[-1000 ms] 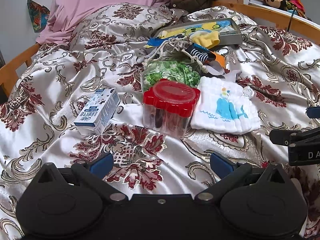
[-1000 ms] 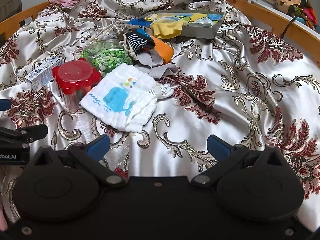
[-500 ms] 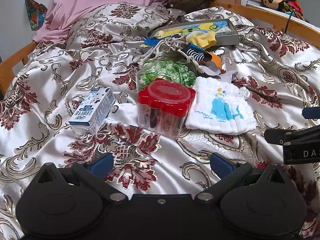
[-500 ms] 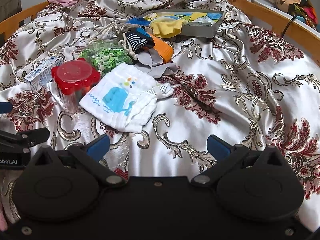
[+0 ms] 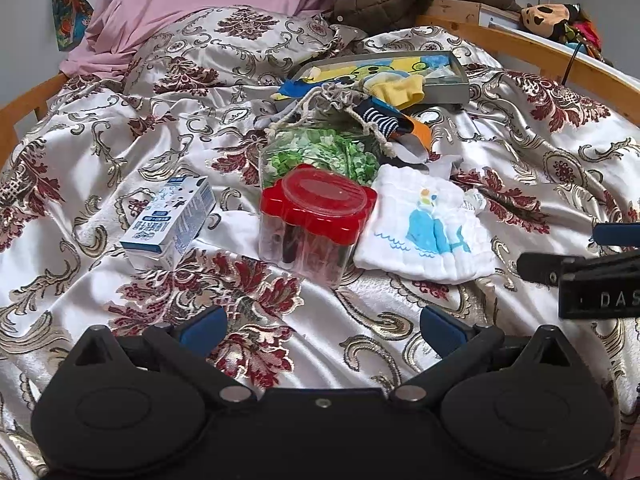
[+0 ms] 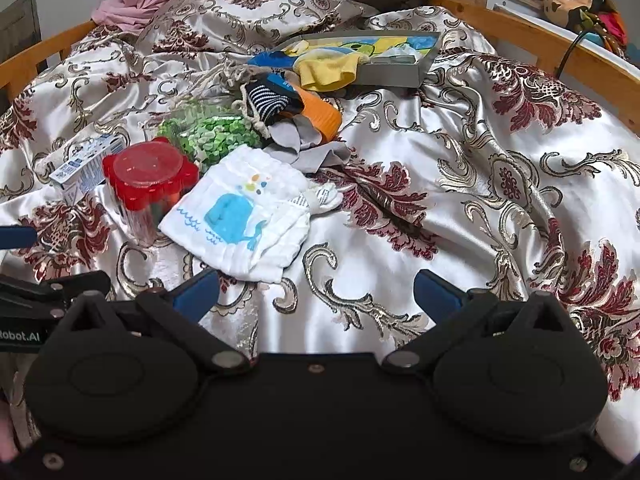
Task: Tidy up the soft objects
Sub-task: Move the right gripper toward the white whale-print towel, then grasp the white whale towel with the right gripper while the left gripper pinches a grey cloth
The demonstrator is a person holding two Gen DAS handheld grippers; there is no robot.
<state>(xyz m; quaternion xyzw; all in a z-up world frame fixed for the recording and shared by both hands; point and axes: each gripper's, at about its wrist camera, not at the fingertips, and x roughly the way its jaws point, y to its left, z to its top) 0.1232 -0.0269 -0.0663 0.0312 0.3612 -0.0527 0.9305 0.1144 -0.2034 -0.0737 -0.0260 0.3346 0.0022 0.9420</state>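
While both claws are being held low over the bed [image 6: 460,184], nothing is being gripped: the left claw [image 5: 322,326] and the right claw [image 6: 316,290] are each being kept with fingers spread wide apart and empty. A whale cloth [image 6: 244,218] is lying flat on the bed, touching a red-lidded jar [image 5: 316,216] on its left, with socks [image 6: 296,110] and a grey tray [image 6: 394,70] being seen farther back. From the right claw the cloth is lying just ahead and left, its longer side running diagonally; the right claw is judged the nearer one for a first pick.
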